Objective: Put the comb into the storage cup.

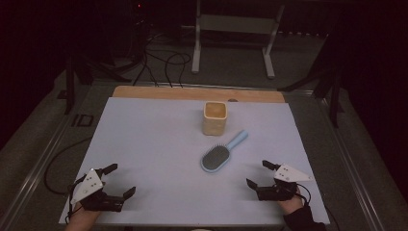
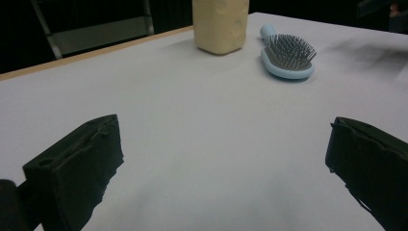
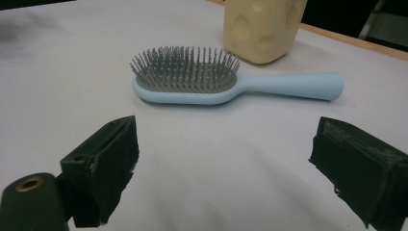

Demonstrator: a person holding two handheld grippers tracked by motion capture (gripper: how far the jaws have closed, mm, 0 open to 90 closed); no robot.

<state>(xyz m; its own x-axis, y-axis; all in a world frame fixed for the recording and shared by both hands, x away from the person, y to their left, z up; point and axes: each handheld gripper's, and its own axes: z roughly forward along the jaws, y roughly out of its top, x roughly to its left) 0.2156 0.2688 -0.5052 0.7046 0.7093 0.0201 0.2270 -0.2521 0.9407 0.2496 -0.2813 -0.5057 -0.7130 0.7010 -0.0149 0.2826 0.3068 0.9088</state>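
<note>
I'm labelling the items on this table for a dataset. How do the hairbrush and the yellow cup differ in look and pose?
The hairbrush is pale blue with grey bristles; the cup is cream yellow with round dimples in its sides. The hairbrush lies flat, bristles up, its handle pointing toward the far right; the cup stands upright with its mouth open to the top. The hairbrush is long and low, the cup squat and taller. Both rest on the white table cover, close together but apart, and neither is touched by a gripper.

Looked over all three views and there's honestly nothing to read anywhere. No text, label, brand, number or sign on the light blue hairbrush (image 3: 226, 86), none on the yellow cup (image 1: 214, 118), and the pale table cover (image 1: 144, 159) is plain. The dark upper part of the high view gives nothing legible either.
</note>
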